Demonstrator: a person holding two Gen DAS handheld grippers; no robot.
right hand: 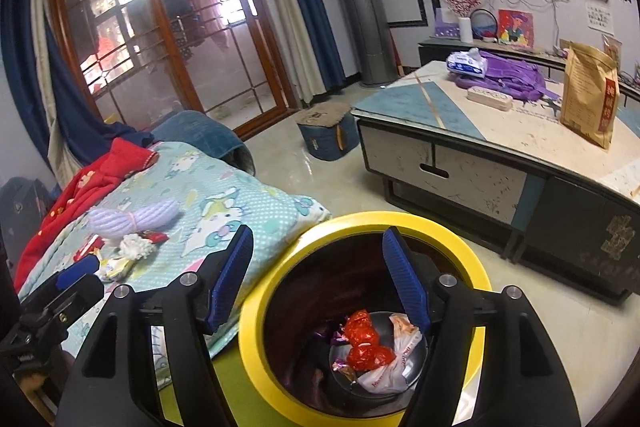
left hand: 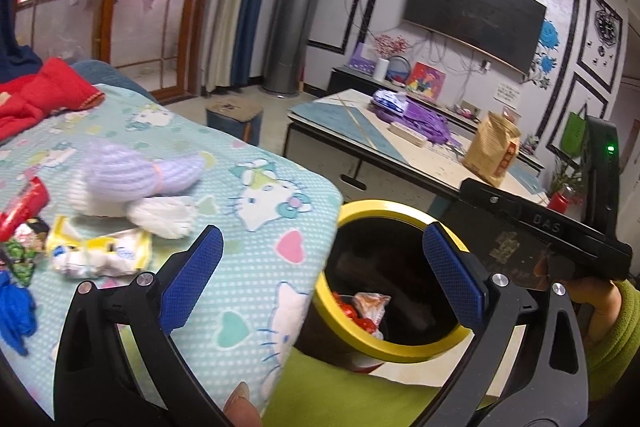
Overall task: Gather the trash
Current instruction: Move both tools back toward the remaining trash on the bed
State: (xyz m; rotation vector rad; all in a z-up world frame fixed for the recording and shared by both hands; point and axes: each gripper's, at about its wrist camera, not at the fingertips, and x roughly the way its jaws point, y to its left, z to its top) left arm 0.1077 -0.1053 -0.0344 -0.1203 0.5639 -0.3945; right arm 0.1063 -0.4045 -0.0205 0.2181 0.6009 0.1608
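I noted the Hello Kitty print blanket, and "DAS" embossed on the right gripper body. Yellow-rimmed bin sat beside the blanket, wrappers at its bottom. Right gripper tilted down over the bin, jaws apart, empty. Left gripper spread wide, empty, straddling blanket edge and bin.

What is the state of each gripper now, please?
Left gripper: open, holding nothing.
Right gripper: open, holding nothing, above the yellow-rimmed bin.
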